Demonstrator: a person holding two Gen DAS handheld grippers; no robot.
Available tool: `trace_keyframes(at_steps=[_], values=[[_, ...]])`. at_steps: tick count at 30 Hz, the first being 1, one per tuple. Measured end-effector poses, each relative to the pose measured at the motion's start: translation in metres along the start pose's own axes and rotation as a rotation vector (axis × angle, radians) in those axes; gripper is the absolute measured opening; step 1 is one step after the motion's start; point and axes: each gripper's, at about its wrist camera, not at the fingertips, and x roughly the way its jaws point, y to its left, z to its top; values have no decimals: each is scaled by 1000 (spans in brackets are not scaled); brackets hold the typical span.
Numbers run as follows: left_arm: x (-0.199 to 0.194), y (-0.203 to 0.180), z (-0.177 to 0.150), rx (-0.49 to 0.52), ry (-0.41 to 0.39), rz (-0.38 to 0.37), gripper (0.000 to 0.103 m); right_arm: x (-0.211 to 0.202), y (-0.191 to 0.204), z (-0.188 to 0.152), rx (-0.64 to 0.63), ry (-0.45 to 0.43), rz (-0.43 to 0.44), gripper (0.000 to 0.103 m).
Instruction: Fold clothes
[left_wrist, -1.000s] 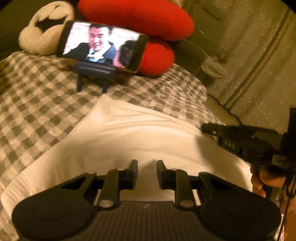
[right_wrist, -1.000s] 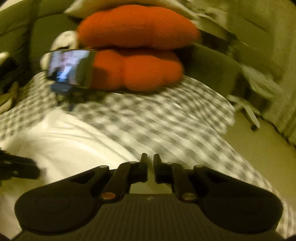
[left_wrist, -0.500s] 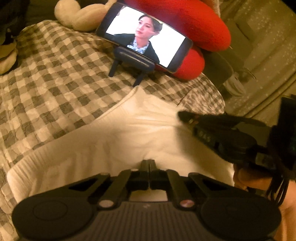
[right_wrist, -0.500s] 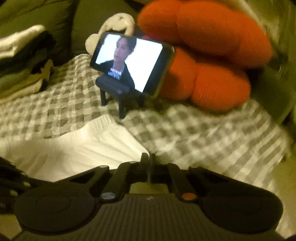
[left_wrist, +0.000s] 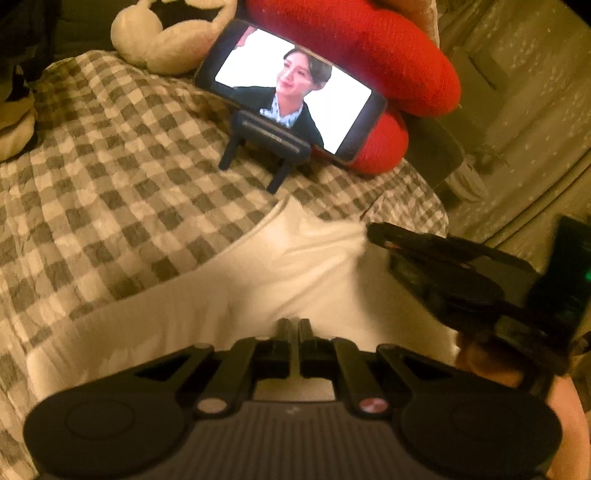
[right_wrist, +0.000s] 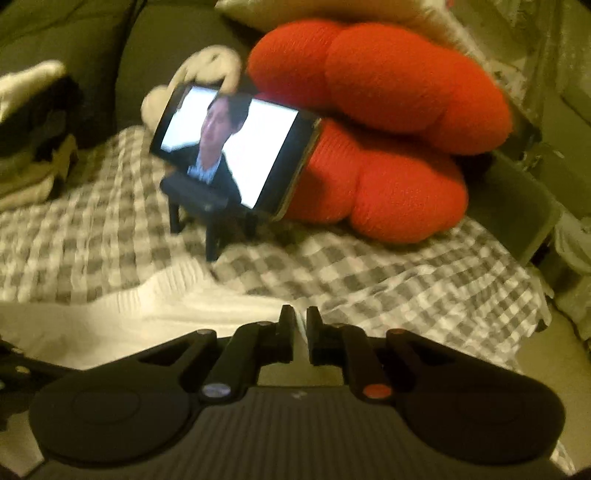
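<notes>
Checkered bedspread (left_wrist: 110, 155), white garment (left_wrist: 288, 266) beneath jaws

Matte black tool (left_wrist: 294, 326), ribbed base, round housings (silver, red screws)

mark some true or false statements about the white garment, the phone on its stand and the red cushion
1. The white ribbed garment lies on a grey-and-white checked bedcover. True.
2. The black phone lies flat, screen dark. False: it is propped on a dark legged stand, screen lit.
3. A red knitted cushion sits behind the phone. True.
4. The left gripper gapes wide. False: its jaws are together.
5. The bedcover is plain blue. False: it is checked.
</notes>
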Motion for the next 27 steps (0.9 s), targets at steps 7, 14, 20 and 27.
trace_keyframes(at_steps=[7, 14, 20, 27], values=[[10, 4, 5, 14, 9, 20, 6, -54, -20, -23, 141, 1, 0, 21], [-1, 4, 9, 20, -21, 14, 8, -117, -35, -75, 189, 101, -69, 41], [-15, 5, 12, 30, -42, -15, 12, -177, -26, -109, 294, 116, -116, 41], [-51, 53, 11, -71, -50, -71, 18, -234, -2, -145, 363, 113, -156, 41]])
